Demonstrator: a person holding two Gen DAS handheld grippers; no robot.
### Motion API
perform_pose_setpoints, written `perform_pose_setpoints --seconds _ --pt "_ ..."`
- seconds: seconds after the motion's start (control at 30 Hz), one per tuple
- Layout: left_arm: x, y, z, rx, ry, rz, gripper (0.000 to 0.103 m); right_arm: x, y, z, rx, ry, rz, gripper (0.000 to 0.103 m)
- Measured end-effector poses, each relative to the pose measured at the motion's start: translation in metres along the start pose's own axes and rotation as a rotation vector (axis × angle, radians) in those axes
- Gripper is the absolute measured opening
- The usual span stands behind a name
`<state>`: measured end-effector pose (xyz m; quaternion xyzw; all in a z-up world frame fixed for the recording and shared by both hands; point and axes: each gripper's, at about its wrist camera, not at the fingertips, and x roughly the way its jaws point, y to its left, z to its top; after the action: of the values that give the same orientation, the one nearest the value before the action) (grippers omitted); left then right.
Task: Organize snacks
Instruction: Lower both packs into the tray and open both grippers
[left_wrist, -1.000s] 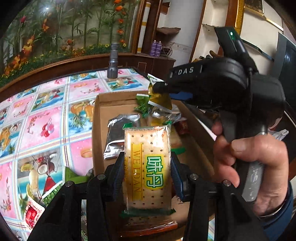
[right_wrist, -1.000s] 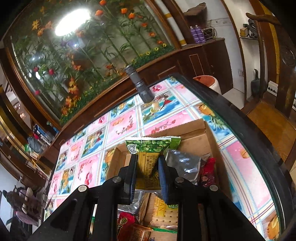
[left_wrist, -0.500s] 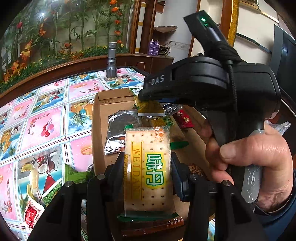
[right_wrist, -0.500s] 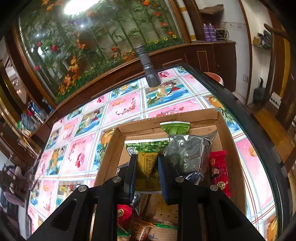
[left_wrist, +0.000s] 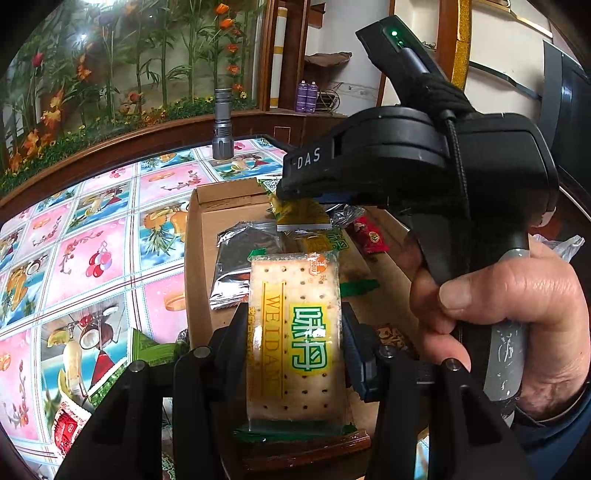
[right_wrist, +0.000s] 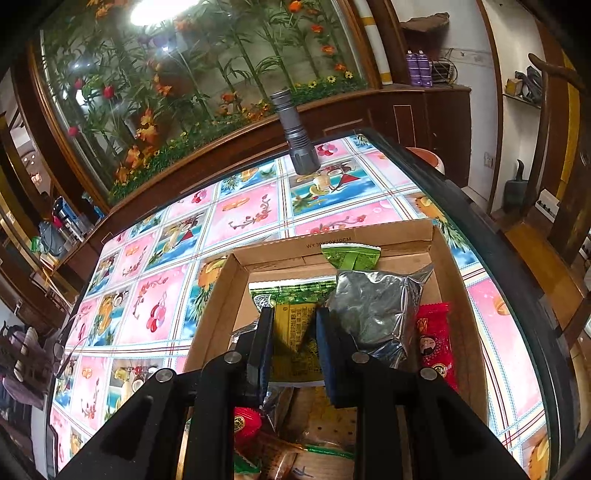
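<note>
Cracker packet (left_wrist: 295, 339) lower end hidden behind ledge.

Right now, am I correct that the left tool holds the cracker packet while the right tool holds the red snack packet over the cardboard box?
Not quite: the right tool is shut on the green and yellow packet, not the red one. The red snack packet lies loose in the cardboard box, as the right wrist view shows. The left tool does hold the cracker packet.
</note>
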<state>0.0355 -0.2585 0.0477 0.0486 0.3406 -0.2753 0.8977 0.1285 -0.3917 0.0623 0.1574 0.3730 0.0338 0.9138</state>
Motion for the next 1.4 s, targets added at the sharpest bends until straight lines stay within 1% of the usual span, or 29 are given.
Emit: perform_pose_setpoints --seconds 0.27,0.43,0.5,0.57,0.67,1.13,1.23,1.4 --pt "-0.005 -0.006 0.0 0.029 -0.021 0.023 0.045 -0.002 -0.002 0.001 0.007 -0.004 0.001 0.025" --pt "-0.008 -0.008 0.001 0.043 -0.039 0.04 0.047 -0.007 -0.001 0.002 0.008 -0.017 0.006 0.027" --pt "-0.008 -0.008 0.001 0.046 -0.046 0.05 0.049 -0.008 -0.001 0.002 0.008 -0.017 0.01 0.027" --pt "-0.009 -0.006 0.002 0.042 -0.051 0.056 0.053 -0.01 -0.001 0.002 0.009 -0.021 0.011 0.027" --pt "-0.009 -0.004 0.004 0.035 -0.055 0.059 0.057 -0.013 -0.001 0.003 0.017 -0.032 0.017 0.028" --pt "-0.013 0.0 0.006 0.04 -0.091 0.087 0.066 -0.022 -0.003 0.005 0.043 -0.069 0.03 0.028" --pt "-0.014 0.0 0.007 0.04 -0.097 0.091 0.068 -0.024 -0.003 0.006 0.048 -0.078 0.028 0.035" --pt "-0.017 0.002 0.008 0.046 -0.115 0.101 0.074 -0.026 -0.004 0.006 0.052 -0.087 0.03 0.035"
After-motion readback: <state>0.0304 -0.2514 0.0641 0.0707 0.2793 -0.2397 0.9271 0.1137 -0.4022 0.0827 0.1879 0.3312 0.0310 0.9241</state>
